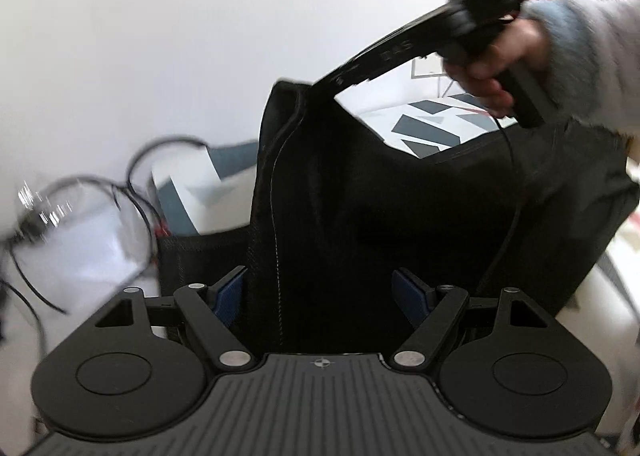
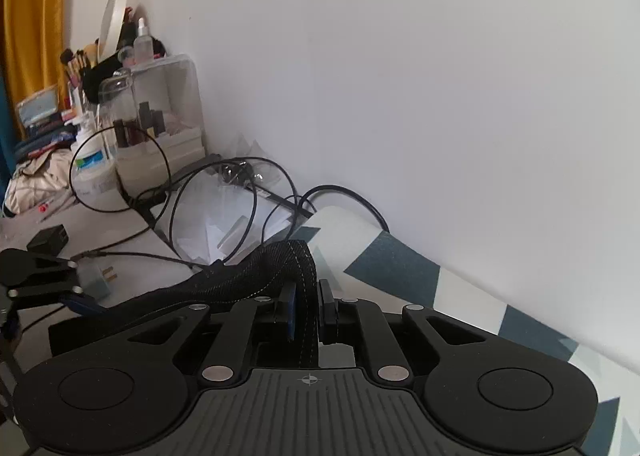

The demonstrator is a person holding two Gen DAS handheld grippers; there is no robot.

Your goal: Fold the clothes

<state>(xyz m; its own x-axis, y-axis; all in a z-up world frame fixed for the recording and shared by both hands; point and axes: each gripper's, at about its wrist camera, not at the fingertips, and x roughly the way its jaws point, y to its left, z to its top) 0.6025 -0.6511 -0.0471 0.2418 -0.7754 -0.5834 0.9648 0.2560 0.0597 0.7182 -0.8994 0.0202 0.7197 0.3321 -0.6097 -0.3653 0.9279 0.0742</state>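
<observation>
A black garment (image 1: 400,216) with pale stitching hangs lifted in the left wrist view. My left gripper (image 1: 320,294) is open, its blue pads to either side of the hanging cloth. My right gripper (image 2: 307,312) is shut on a stitched edge of the black garment (image 2: 260,268). In the left wrist view the right gripper (image 1: 320,86) shows at upper right, held by a hand in a fuzzy sleeve, pinching the garment's top corner. The left gripper's fingers (image 2: 44,276) show at the left edge of the right wrist view.
A white wall stands close behind. A bed cover with grey and white shapes (image 1: 436,124) lies below the cloth. Black cables (image 2: 224,200), papers, a plug and a cluttered shelf of cosmetics (image 2: 120,104) sit at the left.
</observation>
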